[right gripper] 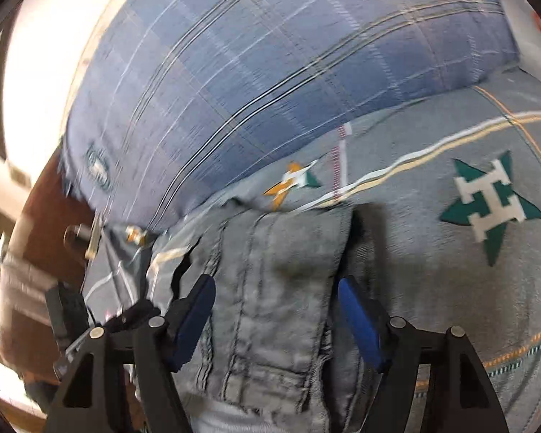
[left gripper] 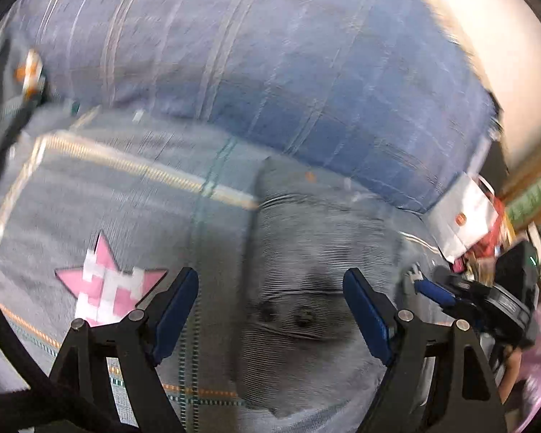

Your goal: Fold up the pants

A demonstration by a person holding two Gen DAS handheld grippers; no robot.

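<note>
Grey denim pants [left gripper: 306,263] lie folded on a grey patterned bedspread [left gripper: 126,209]. In the left wrist view my left gripper [left gripper: 270,285] is open just above the pants, its blue pads either side of the fabric. In the right wrist view the pants [right gripper: 277,288] show seams and a hem, and my right gripper [right gripper: 276,299] is open over them, jaws wide, holding nothing. The right gripper also shows at the right edge of the left wrist view [left gripper: 436,292]. Both views are motion-blurred.
A blue plaid pillow [left gripper: 288,72] lies beyond the pants; it also shows in the right wrist view [right gripper: 252,83]. A pink star [left gripper: 108,281] and a green star [right gripper: 490,202] mark the bedspread. A white paper bag [left gripper: 465,216] and clutter sit off the bed's right side.
</note>
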